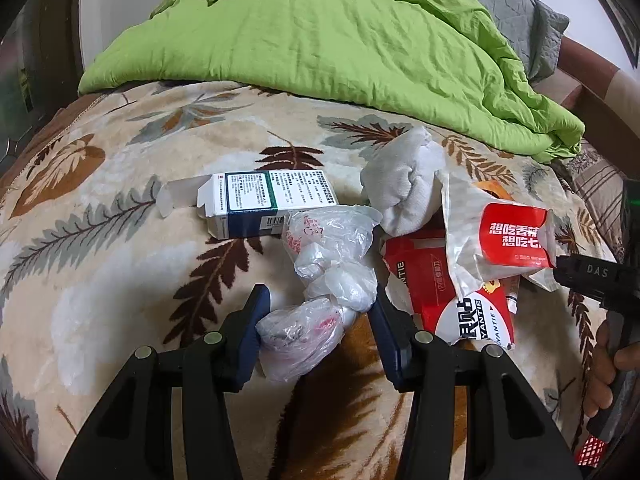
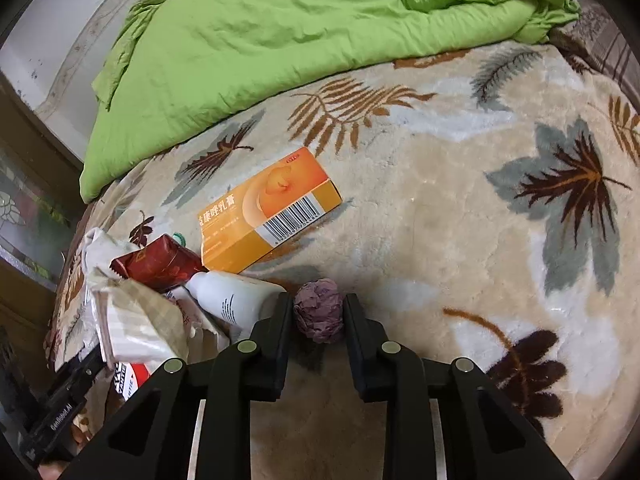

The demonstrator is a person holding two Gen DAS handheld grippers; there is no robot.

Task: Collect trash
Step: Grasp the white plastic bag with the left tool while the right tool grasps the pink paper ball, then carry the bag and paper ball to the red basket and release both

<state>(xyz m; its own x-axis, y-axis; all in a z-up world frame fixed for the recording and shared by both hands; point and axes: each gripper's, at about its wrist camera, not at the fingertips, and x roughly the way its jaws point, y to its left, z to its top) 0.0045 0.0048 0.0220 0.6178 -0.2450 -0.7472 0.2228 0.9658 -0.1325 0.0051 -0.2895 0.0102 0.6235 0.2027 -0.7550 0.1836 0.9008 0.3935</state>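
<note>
In the left wrist view, my left gripper (image 1: pixel 320 294) is shut on a crumpled clear plastic bag (image 1: pixel 320 248) that lies on the leaf-patterned blanket (image 1: pixel 100 240). Both pads touch the bag's lower, knotted part. Around it lie a white and blue medicine box (image 1: pixel 272 204), a wad of white tissue (image 1: pixel 404 188) and torn red and white wrappers (image 1: pixel 508 240). In the right wrist view, my right gripper (image 2: pixel 319 300) is shut on a small crumpled purple paper ball (image 2: pixel 319 314), with a pad pressing on each side of it.
An orange box (image 2: pixel 272 208), a white bottle (image 2: pixel 236 296), a red carton (image 2: pixel 160 264) and paper wrappers (image 2: pixel 136 320) lie left of the purple ball. A green quilt (image 2: pixel 280 40) covers the far half of the bed. A hand (image 1: pixel 608 360) holds the other tool's handle at the right edge.
</note>
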